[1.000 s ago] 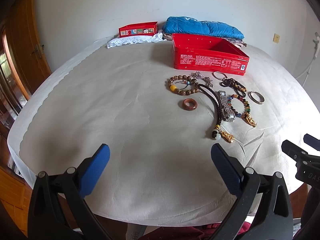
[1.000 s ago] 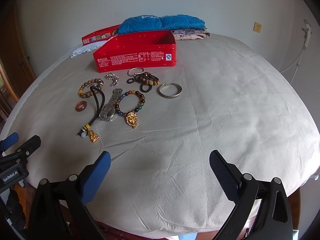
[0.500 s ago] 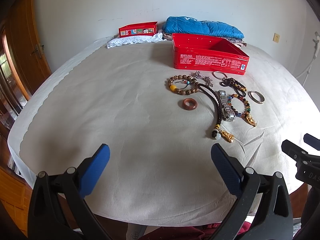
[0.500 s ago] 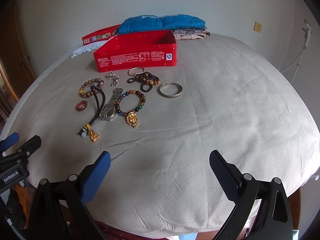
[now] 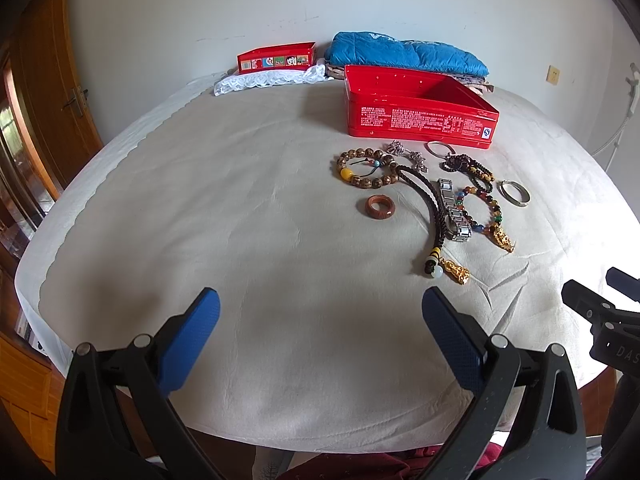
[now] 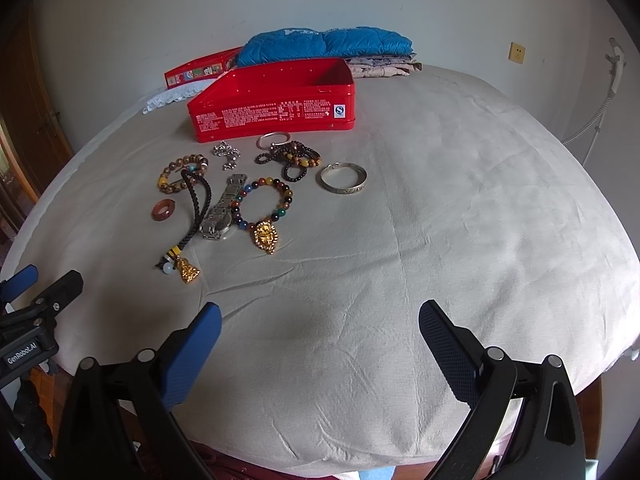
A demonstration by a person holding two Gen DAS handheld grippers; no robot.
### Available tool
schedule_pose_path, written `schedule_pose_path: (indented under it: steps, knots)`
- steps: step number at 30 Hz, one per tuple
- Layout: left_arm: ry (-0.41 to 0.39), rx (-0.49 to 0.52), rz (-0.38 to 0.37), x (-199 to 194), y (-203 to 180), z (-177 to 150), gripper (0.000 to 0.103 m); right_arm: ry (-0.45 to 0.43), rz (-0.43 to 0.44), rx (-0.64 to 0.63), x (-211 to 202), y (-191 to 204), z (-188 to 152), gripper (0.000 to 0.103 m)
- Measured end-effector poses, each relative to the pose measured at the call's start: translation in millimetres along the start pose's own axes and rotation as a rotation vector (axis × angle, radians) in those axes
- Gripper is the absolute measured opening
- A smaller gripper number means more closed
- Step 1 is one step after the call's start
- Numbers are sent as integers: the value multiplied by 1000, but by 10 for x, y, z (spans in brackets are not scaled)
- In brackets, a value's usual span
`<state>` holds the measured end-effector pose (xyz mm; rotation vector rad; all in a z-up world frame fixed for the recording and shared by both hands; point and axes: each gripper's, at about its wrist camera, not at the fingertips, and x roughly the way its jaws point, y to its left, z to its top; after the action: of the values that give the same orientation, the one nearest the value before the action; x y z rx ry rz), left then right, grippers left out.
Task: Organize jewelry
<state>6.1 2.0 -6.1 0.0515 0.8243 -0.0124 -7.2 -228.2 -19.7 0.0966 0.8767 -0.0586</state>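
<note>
Several pieces of jewelry lie on the cloth-covered table in front of an open red tin (image 5: 420, 118) (image 6: 276, 108): a brown bead bracelet (image 5: 366, 168), a wooden ring (image 5: 380, 208) (image 6: 163, 209), a black cord with a gold charm (image 5: 436, 216) (image 6: 188, 268), a metal watch (image 5: 454, 212) (image 6: 222, 212), a coloured bead bracelet with a gold pendant (image 6: 264, 208), a silver bangle (image 6: 343, 178) (image 5: 515, 192). My left gripper (image 5: 316, 340) is open and empty at the near edge, left of the jewelry. My right gripper (image 6: 320, 344) is open and empty, near the front edge.
A red lid (image 5: 276, 58) and white lace cloth (image 5: 268, 80) lie at the back. Folded blue bedding (image 5: 404, 56) sits behind the tin. A wooden door (image 5: 40, 92) stands at left. The table drops off at the near edge.
</note>
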Motion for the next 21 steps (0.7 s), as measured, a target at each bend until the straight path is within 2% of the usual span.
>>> schedule_pose_path:
  steps: [21]
  knots:
    - [3,0,0,10,10,3,100,6,2,3,15,-1,2,99]
